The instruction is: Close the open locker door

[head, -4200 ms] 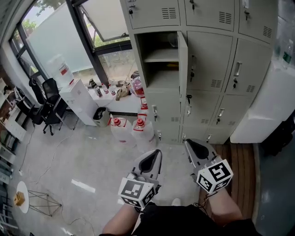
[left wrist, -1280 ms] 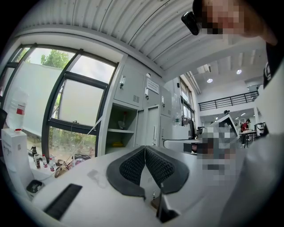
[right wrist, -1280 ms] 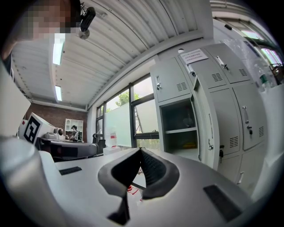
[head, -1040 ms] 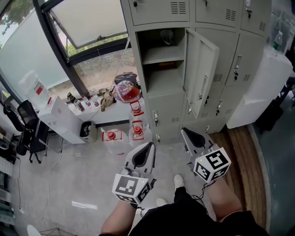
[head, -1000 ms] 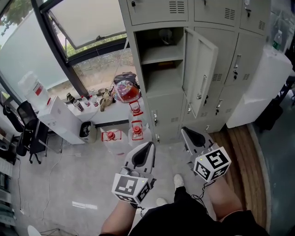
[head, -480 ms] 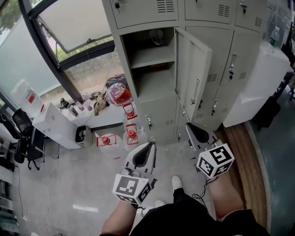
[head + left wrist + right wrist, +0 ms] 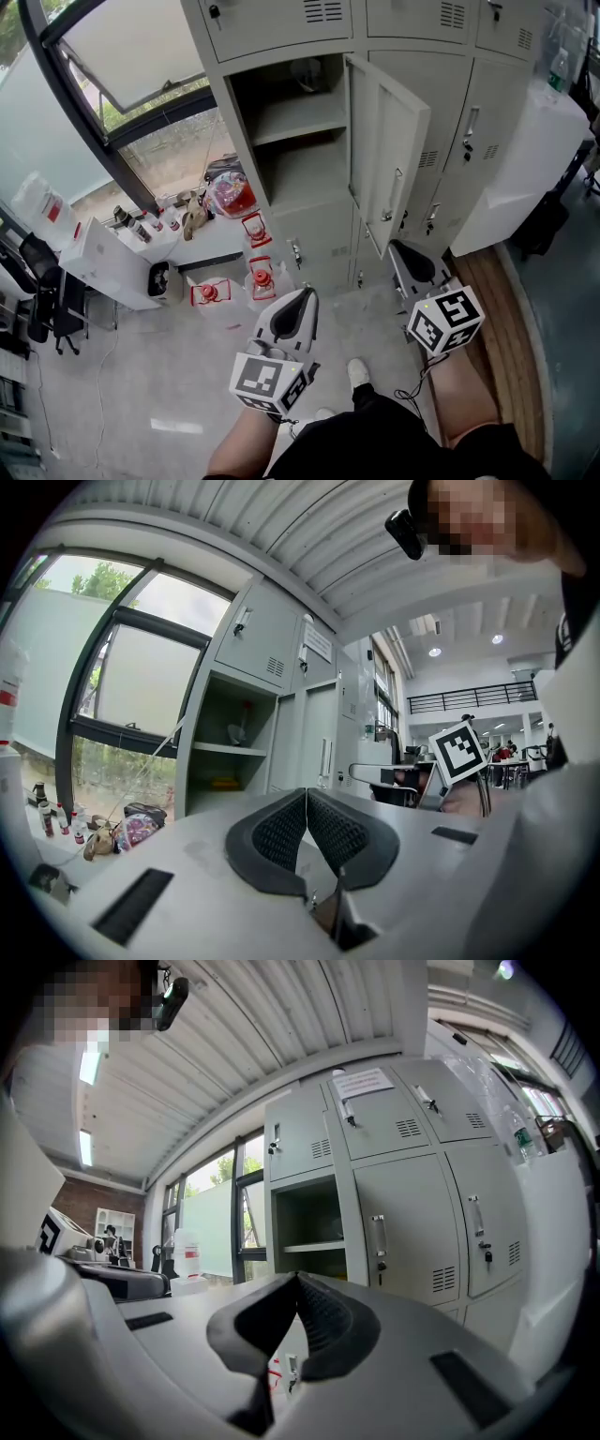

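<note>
The grey locker bank fills the top of the head view. One locker door stands swung out to the right of its open compartment, which holds a shelf. My left gripper is shut and empty, low in front of the lockers. My right gripper, also shut and empty, sits just below the door's lower corner; whether it touches I cannot tell. The left gripper view has shut jaws, the compartment and the door. The right gripper view shows the door beside the compartment.
A low white shelf left of the lockers carries bottles and a red bag. Red-capped water jugs stand on the floor below it. A white cabinet stands at the right, by a wooden floor strip. My shoe is below.
The head view has drawn closer to the lockers and shifted. My right gripper has gone forward and up toward the door's lower edge. The left gripper has hardly moved.
</note>
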`<state>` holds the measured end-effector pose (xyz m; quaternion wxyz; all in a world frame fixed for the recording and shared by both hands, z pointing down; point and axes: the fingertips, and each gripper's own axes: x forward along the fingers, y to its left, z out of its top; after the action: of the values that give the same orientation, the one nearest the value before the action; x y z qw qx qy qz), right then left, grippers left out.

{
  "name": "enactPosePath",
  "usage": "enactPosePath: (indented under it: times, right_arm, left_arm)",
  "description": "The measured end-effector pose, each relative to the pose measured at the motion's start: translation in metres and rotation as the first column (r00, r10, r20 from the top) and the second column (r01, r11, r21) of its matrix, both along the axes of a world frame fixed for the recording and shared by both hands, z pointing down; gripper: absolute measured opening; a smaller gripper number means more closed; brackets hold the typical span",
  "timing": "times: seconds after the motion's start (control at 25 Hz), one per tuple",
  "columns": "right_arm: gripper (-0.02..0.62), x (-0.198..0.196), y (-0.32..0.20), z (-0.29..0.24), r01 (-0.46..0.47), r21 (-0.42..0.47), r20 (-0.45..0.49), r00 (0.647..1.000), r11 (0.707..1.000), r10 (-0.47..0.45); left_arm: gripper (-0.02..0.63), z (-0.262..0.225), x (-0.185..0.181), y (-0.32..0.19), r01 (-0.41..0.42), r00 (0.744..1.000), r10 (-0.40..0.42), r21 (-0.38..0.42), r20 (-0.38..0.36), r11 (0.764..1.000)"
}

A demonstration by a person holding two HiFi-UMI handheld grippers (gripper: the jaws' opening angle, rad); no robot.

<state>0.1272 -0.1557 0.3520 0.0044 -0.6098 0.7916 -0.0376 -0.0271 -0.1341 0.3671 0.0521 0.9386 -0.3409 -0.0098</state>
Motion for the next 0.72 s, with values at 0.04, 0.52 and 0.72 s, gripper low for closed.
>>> enactPosePath:
  times: [0.04,0.52,0.72]
  right_arm:
    - [0.054,0.004,-0.003,0.0,-0.009,-0.001,0.0,1.0,1.0,0.009]
    - [0.189,0.042,-0.034,-0.001,-0.087,0.005,-0.015,0.996,0.996,0.087]
    - [0.231,0.048,-0.05,-0.005,-0.087,0.011,0.003,0.996,0.996,0.087]
  left_arm:
    - [0.017,0.0,0.002,-0.003,-0.002,1.0,0.002,-0.002,-0.001,1.0]
    - [0.017,0.009,0.024,-0.032,-0.033,0.999,0.033,-0.022,0.002,0.999]
    - [0.017,0.012,0.026,-0.044,-0.024,1.0,0.024,-0.032,0.0,0.999]
